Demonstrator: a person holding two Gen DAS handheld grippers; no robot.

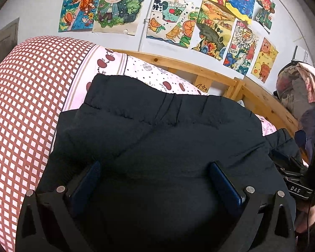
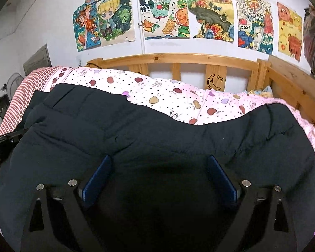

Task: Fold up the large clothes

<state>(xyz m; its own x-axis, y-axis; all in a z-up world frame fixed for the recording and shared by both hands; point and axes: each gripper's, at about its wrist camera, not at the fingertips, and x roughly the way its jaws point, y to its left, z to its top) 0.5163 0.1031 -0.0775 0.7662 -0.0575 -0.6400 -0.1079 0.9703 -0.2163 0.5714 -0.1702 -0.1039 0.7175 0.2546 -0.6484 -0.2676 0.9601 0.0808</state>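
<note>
A black padded jacket point(image 1: 157, 126) lies spread on the bed, its quilted seams running across. My left gripper point(image 1: 155, 166) is open, low over the jacket's near part, with dark fabric bulging between its blue fingers point(image 1: 90, 180). In the right wrist view the same jacket point(image 2: 136, 130) fills the lower half. My right gripper point(image 2: 159, 158) is open too, its blue pads point(image 2: 222, 180) wide apart above the cloth. Whether either presses into the fabric is unclear. The right tool's body point(image 1: 304, 180) shows at the left view's right edge.
A pink quilt with fruit prints point(image 2: 178, 98) covers the bed. A red checked pillow point(image 1: 20, 115) lies to the left. The wooden headboard point(image 2: 178, 63) runs behind, under children's drawings point(image 2: 168, 14) on the wall. Bundled clothes point(image 1: 300, 88) hang at the right.
</note>
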